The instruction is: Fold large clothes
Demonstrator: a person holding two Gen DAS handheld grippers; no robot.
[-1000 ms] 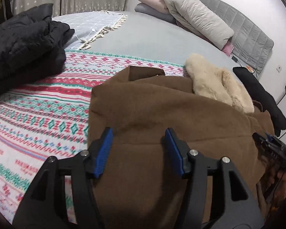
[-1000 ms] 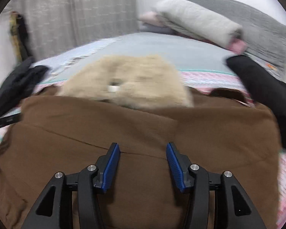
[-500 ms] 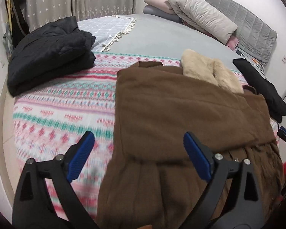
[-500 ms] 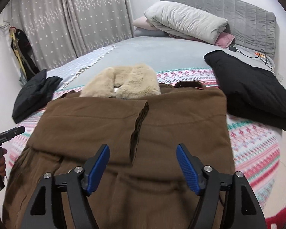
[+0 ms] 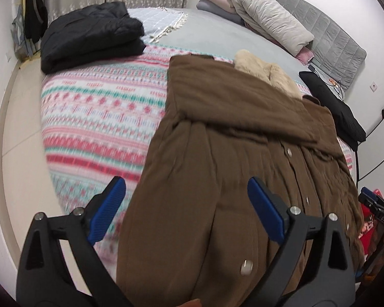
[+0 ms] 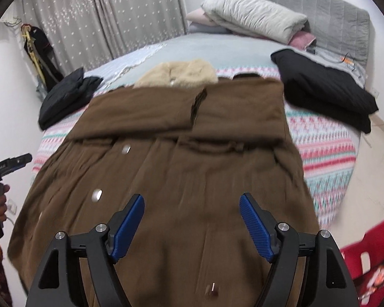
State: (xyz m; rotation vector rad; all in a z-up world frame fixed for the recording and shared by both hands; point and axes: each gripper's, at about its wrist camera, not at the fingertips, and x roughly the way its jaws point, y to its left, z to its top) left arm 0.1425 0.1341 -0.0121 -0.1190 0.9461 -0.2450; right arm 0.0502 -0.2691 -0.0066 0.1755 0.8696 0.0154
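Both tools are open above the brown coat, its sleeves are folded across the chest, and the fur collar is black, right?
Not quite: the fur collar is beige, as the right wrist view shows. The rest holds: left tool and right tool are open above the brown coat, sleeves folded across the chest.

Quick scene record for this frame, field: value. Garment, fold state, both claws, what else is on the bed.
garment: brown coat with a cream fur collar, spread on the patterned blanket
fold state: sleeves folded across the chest; lower half still unfolded
left claw: open, above the coat's hem end, holding nothing
right claw: open, above the coat's lower half, holding nothing
other items: folded black jacket, black garment, pillows
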